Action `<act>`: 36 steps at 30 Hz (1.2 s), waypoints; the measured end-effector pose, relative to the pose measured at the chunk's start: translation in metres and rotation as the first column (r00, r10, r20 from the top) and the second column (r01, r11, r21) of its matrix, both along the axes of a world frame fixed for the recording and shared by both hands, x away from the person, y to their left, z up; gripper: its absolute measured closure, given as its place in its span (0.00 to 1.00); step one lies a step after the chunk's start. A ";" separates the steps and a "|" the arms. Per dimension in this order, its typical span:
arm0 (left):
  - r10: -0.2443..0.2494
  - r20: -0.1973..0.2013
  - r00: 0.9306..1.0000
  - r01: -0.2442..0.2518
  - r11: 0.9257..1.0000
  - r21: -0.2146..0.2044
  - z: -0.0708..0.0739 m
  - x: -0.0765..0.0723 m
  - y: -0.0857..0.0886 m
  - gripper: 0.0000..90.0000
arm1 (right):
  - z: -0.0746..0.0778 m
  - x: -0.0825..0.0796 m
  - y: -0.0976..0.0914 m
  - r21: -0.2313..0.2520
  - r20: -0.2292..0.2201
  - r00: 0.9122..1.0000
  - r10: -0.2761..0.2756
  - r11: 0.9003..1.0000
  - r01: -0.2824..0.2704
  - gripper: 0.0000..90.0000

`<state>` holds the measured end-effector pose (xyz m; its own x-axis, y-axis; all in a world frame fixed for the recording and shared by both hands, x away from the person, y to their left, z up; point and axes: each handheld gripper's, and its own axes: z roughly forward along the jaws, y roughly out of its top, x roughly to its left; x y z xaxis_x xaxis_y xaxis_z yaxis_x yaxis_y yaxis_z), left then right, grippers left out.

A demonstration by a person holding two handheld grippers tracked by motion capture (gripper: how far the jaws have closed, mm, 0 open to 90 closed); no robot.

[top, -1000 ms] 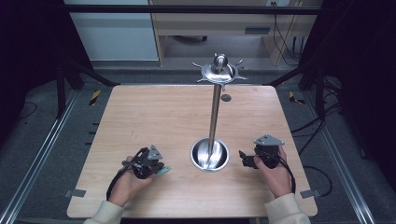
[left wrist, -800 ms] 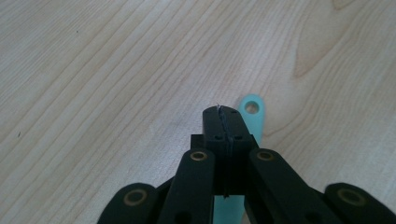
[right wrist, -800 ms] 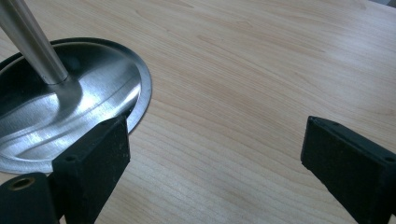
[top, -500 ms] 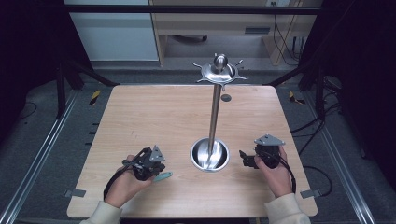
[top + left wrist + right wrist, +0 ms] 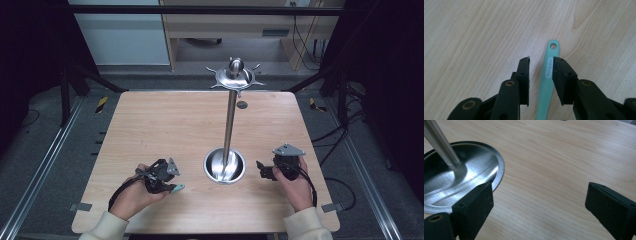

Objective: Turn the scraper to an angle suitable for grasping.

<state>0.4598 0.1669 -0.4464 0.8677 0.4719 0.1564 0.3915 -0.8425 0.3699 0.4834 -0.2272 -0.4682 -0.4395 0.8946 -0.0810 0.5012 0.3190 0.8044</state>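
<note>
A teal utensil handle (image 5: 548,82) with a hole at its end lies flat on the wooden table (image 5: 165,125). My left gripper (image 5: 541,61) hovers over it; the jaws have just been opening. The handle runs between them, near the right pad, and neither pad presses on it. In the high view my left gripper (image 5: 170,185) is at the front left, with the teal tip (image 5: 178,188) poking out. My right gripper (image 5: 262,170) stands wide open and holds nothing, just right of the metal stand's round base (image 5: 225,167). That base (image 5: 474,170) lies beside its left jaw.
The stand's thin pole (image 5: 230,120) rises to a disc with hooks (image 5: 235,76) over the table's middle. A small dark round spot (image 5: 242,104) sits on the wood behind it. Metal rails (image 5: 45,165) run along both sides of the table.
The left hand has lifted slightly, and the teal tip now shows a little nearer the front edge. The right hand has kept still.
</note>
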 end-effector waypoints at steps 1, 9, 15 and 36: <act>-0.001 -0.007 1.000 0.001 1.000 0.000 0.000 0.000 0.000 0.75 | 0.000 0.000 0.000 0.000 0.000 1.000 0.000 1.000 0.000 0.09; -0.014 -0.070 0.997 0.017 0.999 0.039 -0.003 0.004 0.001 0.70 | 0.000 0.000 0.000 -0.006 0.004 1.000 0.002 1.000 -0.002 0.09; -0.020 -0.105 0.994 0.026 0.998 0.059 -0.008 0.008 -0.001 0.69 | 0.000 0.000 0.000 -0.003 0.004 1.000 0.001 1.000 -0.001 0.09; -0.055 -0.188 0.981 0.071 0.994 0.078 -0.015 0.017 -0.009 0.75 | 0.000 0.000 0.000 0.002 0.005 1.000 0.002 1.000 -0.002 0.09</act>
<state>0.4771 0.1576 -0.4612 0.9127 0.4077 0.0264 0.3922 -0.8925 0.2230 0.4832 -0.2275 -0.4678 -0.4409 0.8938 -0.0817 0.4963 0.3186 0.8076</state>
